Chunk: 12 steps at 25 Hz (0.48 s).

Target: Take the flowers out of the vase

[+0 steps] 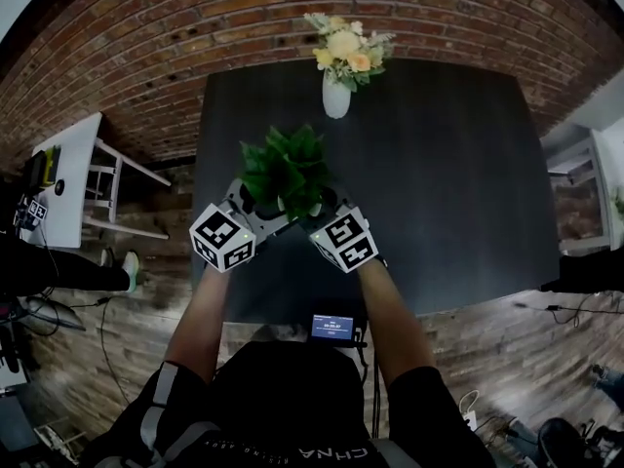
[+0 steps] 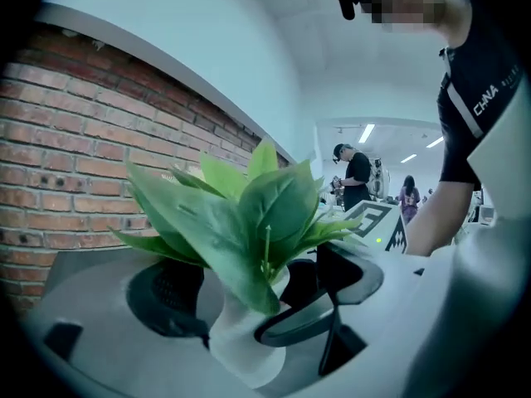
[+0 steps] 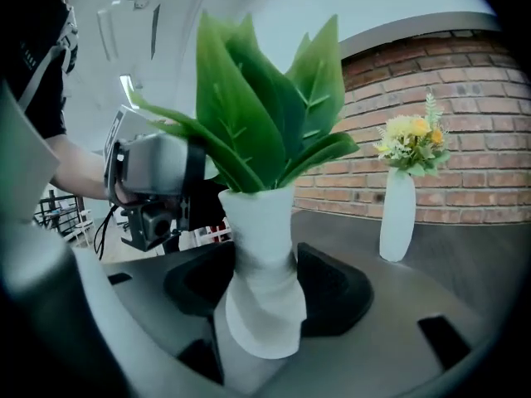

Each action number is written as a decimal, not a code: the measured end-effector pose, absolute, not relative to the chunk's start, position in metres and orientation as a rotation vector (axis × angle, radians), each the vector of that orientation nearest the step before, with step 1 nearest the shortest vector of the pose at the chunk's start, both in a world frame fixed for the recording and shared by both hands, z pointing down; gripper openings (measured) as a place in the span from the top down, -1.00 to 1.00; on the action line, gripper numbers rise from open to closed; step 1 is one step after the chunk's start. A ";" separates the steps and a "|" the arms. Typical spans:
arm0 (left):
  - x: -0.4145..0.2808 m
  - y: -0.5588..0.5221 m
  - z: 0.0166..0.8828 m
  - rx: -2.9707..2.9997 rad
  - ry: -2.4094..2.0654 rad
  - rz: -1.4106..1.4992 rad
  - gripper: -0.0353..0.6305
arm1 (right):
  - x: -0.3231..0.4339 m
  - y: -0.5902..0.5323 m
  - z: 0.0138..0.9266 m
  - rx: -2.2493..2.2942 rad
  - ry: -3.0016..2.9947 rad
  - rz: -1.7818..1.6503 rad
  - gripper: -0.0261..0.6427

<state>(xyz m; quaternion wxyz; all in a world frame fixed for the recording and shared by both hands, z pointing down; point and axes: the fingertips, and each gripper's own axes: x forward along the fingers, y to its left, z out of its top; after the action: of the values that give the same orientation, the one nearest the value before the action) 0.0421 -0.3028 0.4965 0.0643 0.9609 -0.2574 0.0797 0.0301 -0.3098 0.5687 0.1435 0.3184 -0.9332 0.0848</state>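
While both tools meet at the centre of the head view, the bunch of broad green leaves [image 1: 288, 169] stands upright in the white twisted ceramic vase [image 3: 264, 322], with its stems inside the vase mouth. The vase rests on the dark rectangular table [image 1: 439, 164], left of centre in that view. Left tool [image 2: 249, 284]: jaws spread wide with the vase between them; the black pad at frame left stands just clear of the vase wall. Right tool [image 3: 261, 284]: jaws set on either side of the vase's narrow waist, both black pads lying against it with no visible gap. The two tools come at the vase from opposite sides, marker cubes toward the person. A slim white vase [image 1: 336, 96] carrying yellow and cream flowers [image 1: 346, 47] stands at the top centre of the head view. It sits at the table's far edge, well apart from the handled vase and just before the red brick wall [image 1: 146, 47].
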 end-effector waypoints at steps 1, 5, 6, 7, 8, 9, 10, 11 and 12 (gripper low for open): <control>0.044 -0.306 0.495 2.905 -0.789 0.223 -0.33 | 0.030 -0.310 0.569 0.916 -2.695 0.248 0.19; 0.047 -0.314 0.489 2.910 -0.838 0.154 -0.32 | 0.030 -0.311 0.570 0.900 -2.695 0.263 0.19; 0.048 -0.314 0.487 2.911 -0.844 0.140 -0.32 | 0.030 -0.310 0.570 0.898 -2.692 0.264 0.19; 0.049 -0.315 0.485 2.912 -0.848 0.134 -0.31 | 0.030 -0.310 0.570 0.896 -2.691 0.264 0.19; 0.049 -0.315 0.484 2.915 -0.849 0.134 -0.25 | 0.029 -0.310 0.570 0.896 -2.690 0.264 0.19; 0.050 -0.315 0.483 2.920 -0.850 0.134 -0.11 | 0.029 -0.310 0.570 0.896 -2.691 0.262 0.19; 0.049 -0.315 0.481 2.924 -0.853 0.130 -0.01 | 0.029 -0.310 0.570 0.898 -2.691 0.260 0.19; 0.049 -0.316 0.479 2.927 -0.856 0.122 0.09 | 0.029 -0.310 0.570 0.900 -2.691 0.259 0.19; 0.048 -0.316 0.476 2.930 -0.859 0.114 0.14 | 0.029 -0.310 0.570 0.900 -2.688 0.262 0.19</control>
<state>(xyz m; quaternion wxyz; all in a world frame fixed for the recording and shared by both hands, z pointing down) 0.0480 -0.3162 0.4763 0.0429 0.9580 -0.2810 0.0372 0.0293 -0.3103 0.5700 0.1469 0.3128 -0.9340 0.0909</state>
